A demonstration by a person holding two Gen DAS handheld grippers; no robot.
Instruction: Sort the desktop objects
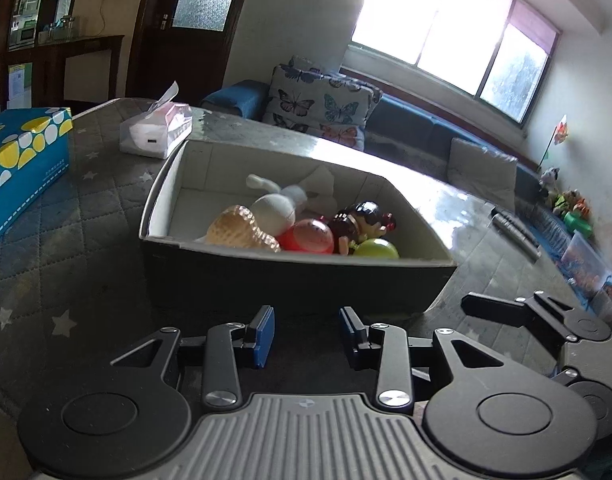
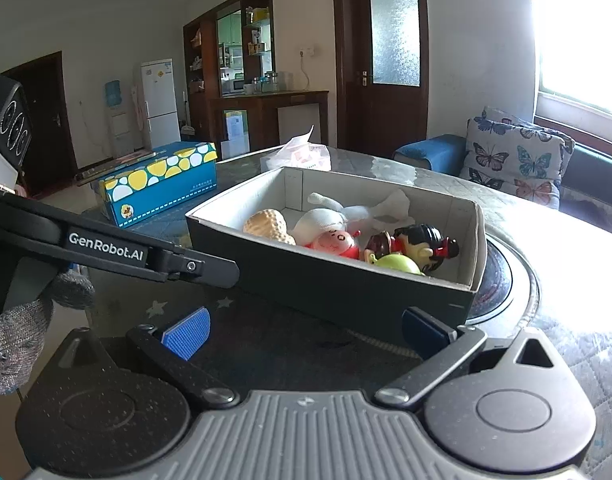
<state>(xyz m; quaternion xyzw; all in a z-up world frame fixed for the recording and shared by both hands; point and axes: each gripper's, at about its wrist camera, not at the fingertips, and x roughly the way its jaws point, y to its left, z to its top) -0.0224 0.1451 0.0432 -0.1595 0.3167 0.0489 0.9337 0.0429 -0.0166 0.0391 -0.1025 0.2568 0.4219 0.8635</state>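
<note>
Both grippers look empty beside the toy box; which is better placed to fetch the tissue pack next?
Probably left. The left gripper faces the tissue pack beyond the toy box; the right gripper sits farther over.

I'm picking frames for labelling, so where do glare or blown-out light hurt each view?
Left wrist view: the window is blown out, and its glare whitens the glossy table behind the box; the toys stay readable. Right wrist view: the window washes out the right edge and table; straight lines bow from the fisheye.
</note>
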